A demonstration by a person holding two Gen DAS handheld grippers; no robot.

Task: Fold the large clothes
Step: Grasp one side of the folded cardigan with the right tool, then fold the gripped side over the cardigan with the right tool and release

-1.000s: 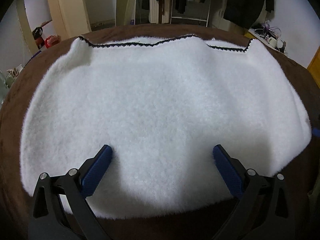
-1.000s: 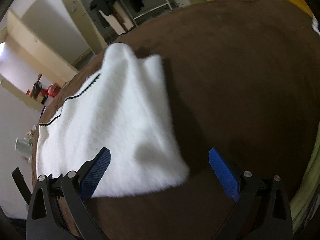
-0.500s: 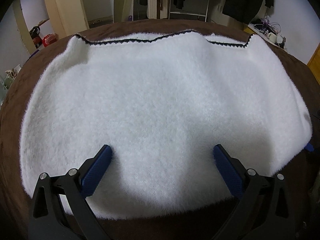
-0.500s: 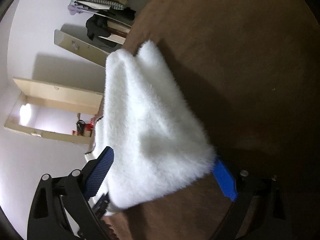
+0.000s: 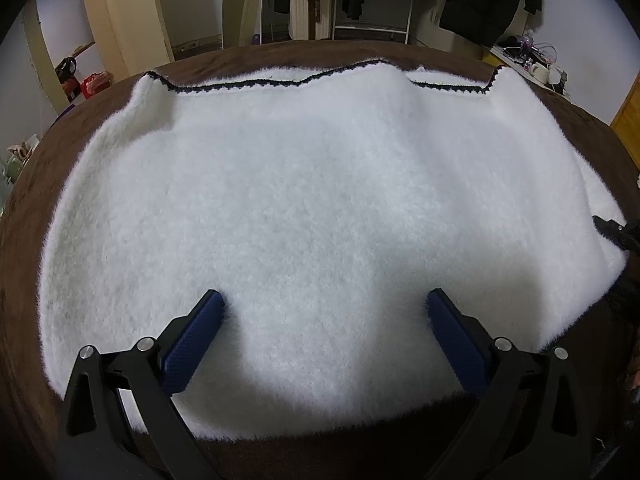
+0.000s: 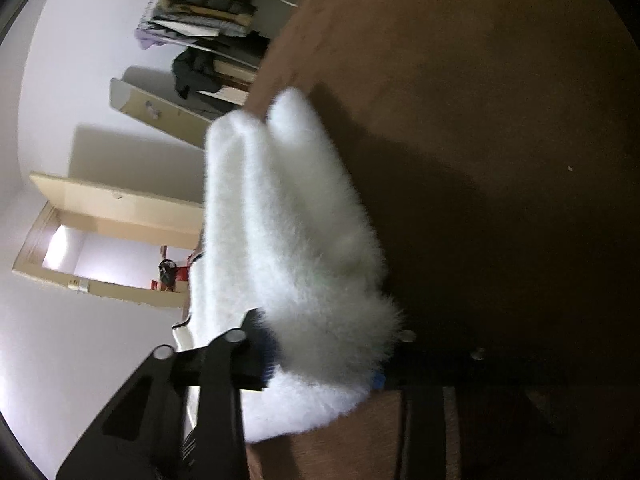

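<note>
Right gripper point(image 6: 320, 356) is closing on the corner of the white garment point(image 5: 312, 208) spread on the brown surface point(image 6: 500, 100), left gripper point(image 5: 324, 320) wide over its hem; next, probably lift and fold across.

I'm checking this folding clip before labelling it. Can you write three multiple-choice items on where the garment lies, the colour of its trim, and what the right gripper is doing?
1. Where does the white fluffy garment lie?
A. On a brown surface
B. On a hanger
C. In a basket

2. What colour is the trim along its far edge?
A. Red
B. Black
C. Yellow

3. What is the right gripper doing?
A. Hanging clear of the garment
B. Closing on a corner of the garment
C. Holding a hanger

Answers:
1 A: the brown surface shows all round the garment.
2 B: a dark scalloped line runs along that edge.
3 B: its jaws are closing with fluffy fabric bunched between them.
</note>
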